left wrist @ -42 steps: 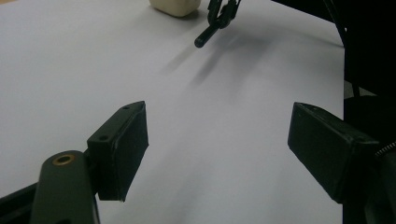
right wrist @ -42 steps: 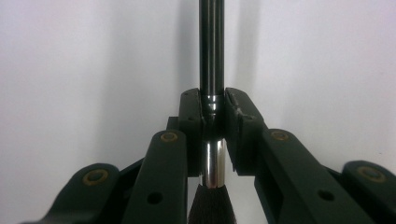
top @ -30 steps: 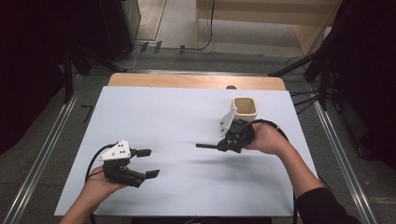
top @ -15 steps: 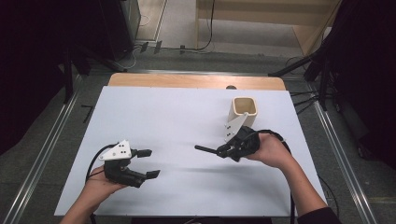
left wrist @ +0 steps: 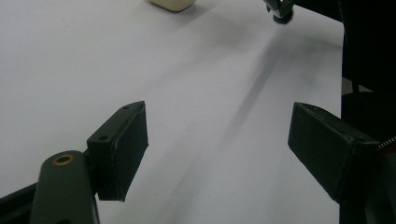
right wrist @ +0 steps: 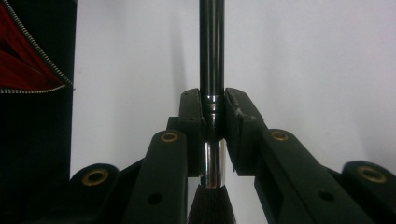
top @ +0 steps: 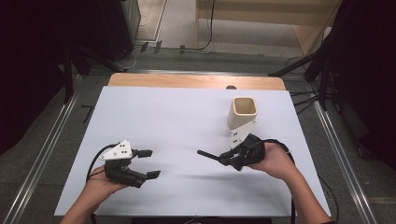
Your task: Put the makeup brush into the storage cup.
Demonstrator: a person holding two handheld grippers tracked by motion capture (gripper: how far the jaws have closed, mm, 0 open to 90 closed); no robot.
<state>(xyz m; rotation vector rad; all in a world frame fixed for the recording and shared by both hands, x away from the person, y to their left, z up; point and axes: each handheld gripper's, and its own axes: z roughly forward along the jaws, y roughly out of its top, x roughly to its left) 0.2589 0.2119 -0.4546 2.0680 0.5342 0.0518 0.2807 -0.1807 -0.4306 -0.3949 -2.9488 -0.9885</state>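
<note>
A slim black brush [top: 208, 155] with a silver ferrule lies level above the white table cover, its handle pointing left. My right gripper [top: 226, 158] is shut on it; in the right gripper view the pads [right wrist: 191, 126] clamp the brush [right wrist: 211, 46] where handle and ferrule meet, with dark bristles at the bottom edge. A beige square cup [top: 243, 112] stands upright just beyond that gripper. My left gripper [top: 148, 163] sits at the near left, open, and nothing lies between its fingers [left wrist: 122, 149]. The cup's base [left wrist: 172, 3] shows far off in the left gripper view.
The white table cover [top: 177, 116] spans the table, with a strip of bare wood [top: 196, 80] along the far edge. Metal rails [top: 44, 149] run along both sides on the floor. Cables and dark stands lie beyond the far edge.
My right gripper has drawn back from the cup toward the near edge, carrying the brush. The left gripper has stayed where it was.
</note>
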